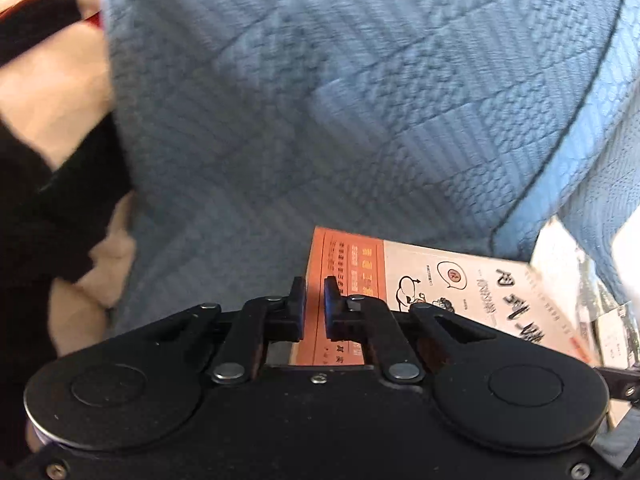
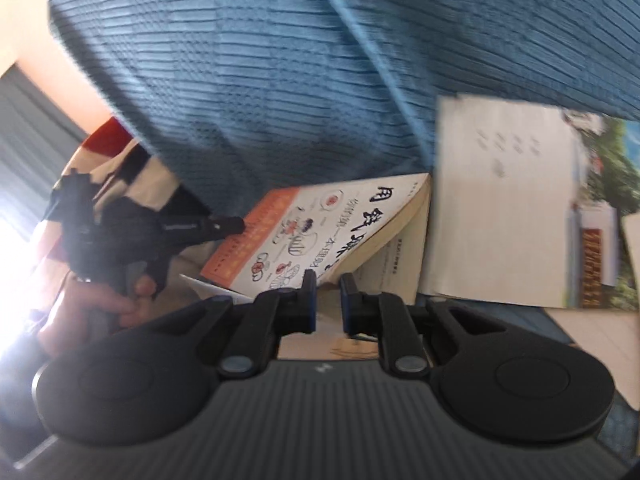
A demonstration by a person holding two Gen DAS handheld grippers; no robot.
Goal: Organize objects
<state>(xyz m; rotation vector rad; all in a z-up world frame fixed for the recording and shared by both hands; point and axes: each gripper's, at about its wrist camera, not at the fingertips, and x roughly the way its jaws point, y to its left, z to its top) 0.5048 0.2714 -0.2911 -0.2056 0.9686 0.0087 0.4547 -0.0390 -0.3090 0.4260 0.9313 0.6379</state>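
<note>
- Book (image 2: 316, 224) with the orange-and-white cover sits tilted on the blue quilt (image 1: 320, 100), one edge lifted
- left gripper (image 1: 315, 304) pinches its orange edge, fingers nearly together
- right gripper (image 2: 328, 300) hovers just in front of the book, fingers slightly parted, holding nothing
- white booklet (image 2: 500, 208) lies just beside it

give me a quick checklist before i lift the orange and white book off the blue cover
1. Left tongs closed on the orange and white book, orange edge: ok, seen from the right wrist view.
2. Right tongs gripping anything: not ok, nothing visibly clamped.
3. Book closed flat: not ok, cover raised, pages fanned.
4. White booklet clear of the book: cannot tell, edges adjoin.
5. Blue quilted cover not snagged: cannot tell.
</note>
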